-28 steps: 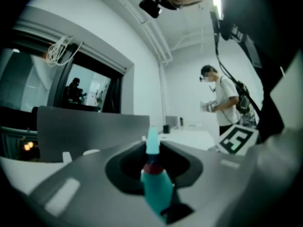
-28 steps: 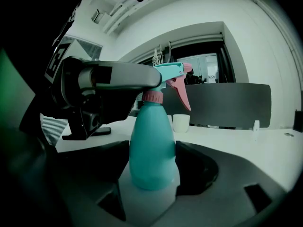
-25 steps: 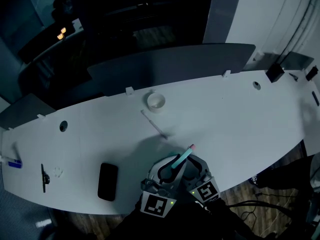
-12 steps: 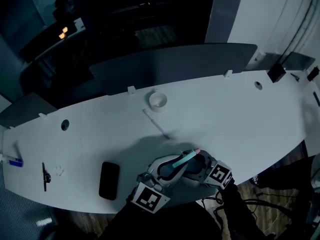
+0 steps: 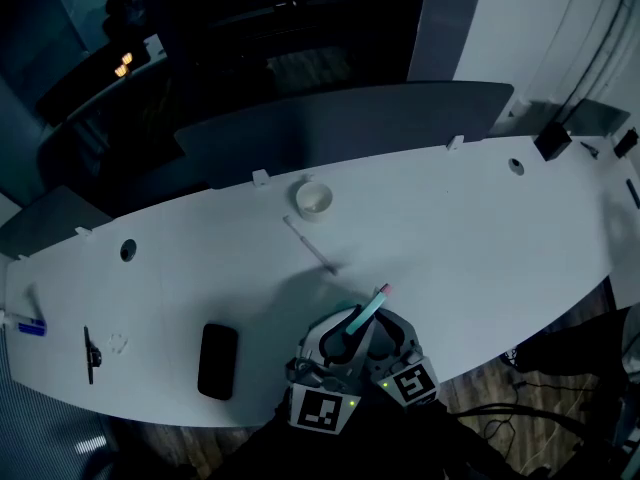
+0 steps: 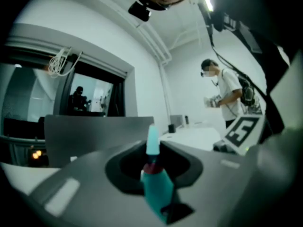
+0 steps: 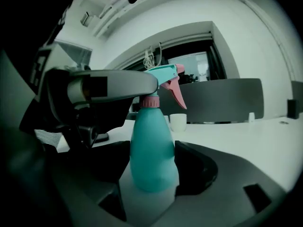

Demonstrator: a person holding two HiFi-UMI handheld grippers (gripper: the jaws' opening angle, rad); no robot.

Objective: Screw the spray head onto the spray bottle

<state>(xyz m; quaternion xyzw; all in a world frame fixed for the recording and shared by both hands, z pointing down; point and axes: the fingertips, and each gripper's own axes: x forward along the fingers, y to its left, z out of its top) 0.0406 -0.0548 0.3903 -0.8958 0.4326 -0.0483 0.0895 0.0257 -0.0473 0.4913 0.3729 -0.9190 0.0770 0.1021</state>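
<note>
The teal spray bottle (image 7: 154,155) stands upright between the two black pads of my right gripper (image 7: 154,174), which is shut on its body. Its pink collar sits under the teal spray head (image 7: 163,74) with the pink trigger. My left gripper (image 6: 152,167) is shut on that spray head (image 6: 156,188), with the nozzle sticking up between its jaws. In the head view both grippers meet at the table's near edge, left gripper (image 5: 335,346) and right gripper (image 5: 388,336), and the spray head (image 5: 365,313) pokes out above them.
On the white table (image 5: 480,238) stand a white cup (image 5: 313,199), a thin stick (image 5: 310,248) and a black phone (image 5: 217,360). Small pens lie at the far left (image 5: 90,353). A grey divider (image 5: 340,128) runs along the back. A person (image 6: 227,98) stands far off.
Half a second ago the two marker cubes stood further apart and tilted; now they sit close together again. The bottle stays held in both grippers.
</note>
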